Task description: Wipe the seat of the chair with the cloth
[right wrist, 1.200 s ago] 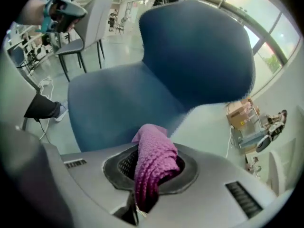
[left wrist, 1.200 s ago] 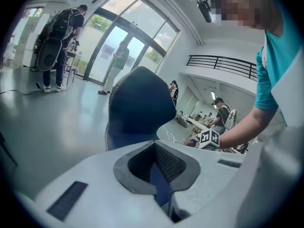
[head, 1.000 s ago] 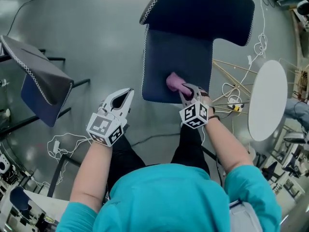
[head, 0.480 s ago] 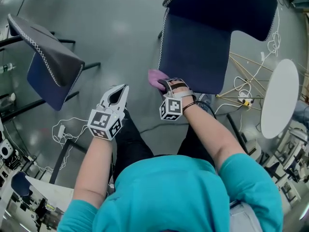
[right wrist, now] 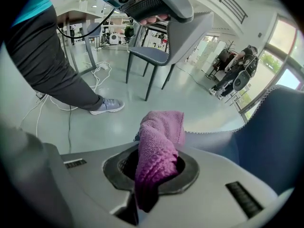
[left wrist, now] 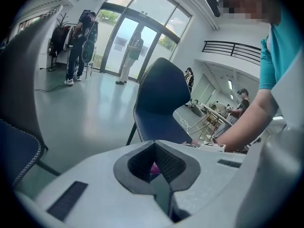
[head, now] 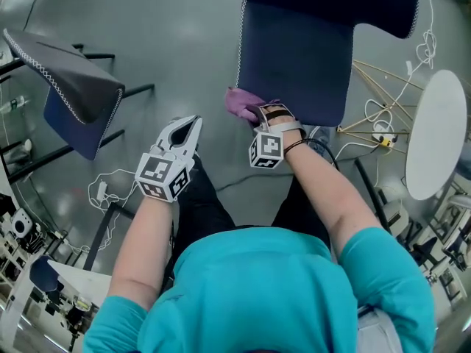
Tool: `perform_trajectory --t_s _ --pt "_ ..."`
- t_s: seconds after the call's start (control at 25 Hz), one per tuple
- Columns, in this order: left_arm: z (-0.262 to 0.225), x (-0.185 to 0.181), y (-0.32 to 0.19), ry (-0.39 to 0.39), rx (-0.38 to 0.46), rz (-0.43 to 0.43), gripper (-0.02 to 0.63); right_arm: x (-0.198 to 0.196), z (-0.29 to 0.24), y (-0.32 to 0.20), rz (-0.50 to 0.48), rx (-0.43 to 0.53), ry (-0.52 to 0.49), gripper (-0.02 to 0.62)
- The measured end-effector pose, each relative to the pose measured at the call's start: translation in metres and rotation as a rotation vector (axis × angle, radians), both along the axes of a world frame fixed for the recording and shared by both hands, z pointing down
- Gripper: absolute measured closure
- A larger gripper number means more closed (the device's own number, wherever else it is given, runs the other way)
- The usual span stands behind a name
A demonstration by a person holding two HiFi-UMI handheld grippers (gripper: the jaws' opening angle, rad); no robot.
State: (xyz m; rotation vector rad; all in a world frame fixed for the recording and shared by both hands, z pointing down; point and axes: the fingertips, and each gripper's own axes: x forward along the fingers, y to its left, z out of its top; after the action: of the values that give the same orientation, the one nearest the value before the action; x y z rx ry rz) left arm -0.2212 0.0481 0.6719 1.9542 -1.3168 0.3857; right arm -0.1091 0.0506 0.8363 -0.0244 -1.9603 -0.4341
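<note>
**A:** Where was the pink cloth (head: 241,101)?

**B:** In the right gripper (head: 259,116). Its jaws were clamped on 1 bunched end of the cloth, and the rest stuck out past the tips in a thick fold.

**A:** And relative to the chair (head: 324,6)?

**B:** The cloth sat at the near left corner of the dark blue seat (head: 294,50), right by the white-stitched edge. In the right gripper view its far end overlapped that stitching. I could not tell whether it pressed on the fabric.

**A:** What about the other hand?

**B:** The left gripper (head: 185,131) was held over the grey floor (head: 169,43), apart from the chair and to the left of the right gripper. Its 2 jaws were brought together with nothing between them. Only a speck of pink showed through the gap behind the tips.

**A:** Anything else around?

**B:** A second chair (head: 73,87) stood well off to the left, with its grey back towards the camera. A round white table (head: 436,134) stood to the right of the seat. Loose white cables (head: 103,193) lay on the floor near the person's left arm.
</note>
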Motion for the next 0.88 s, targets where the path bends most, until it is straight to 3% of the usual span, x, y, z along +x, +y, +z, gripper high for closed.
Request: perform_trajectory --t_s 0.88 --pt "0.013 0.035 -0.025 -0.015 -0.031 0.067 0.601 0.028 0.002 -0.003 0.008 -0.024 -0.012 0.540"
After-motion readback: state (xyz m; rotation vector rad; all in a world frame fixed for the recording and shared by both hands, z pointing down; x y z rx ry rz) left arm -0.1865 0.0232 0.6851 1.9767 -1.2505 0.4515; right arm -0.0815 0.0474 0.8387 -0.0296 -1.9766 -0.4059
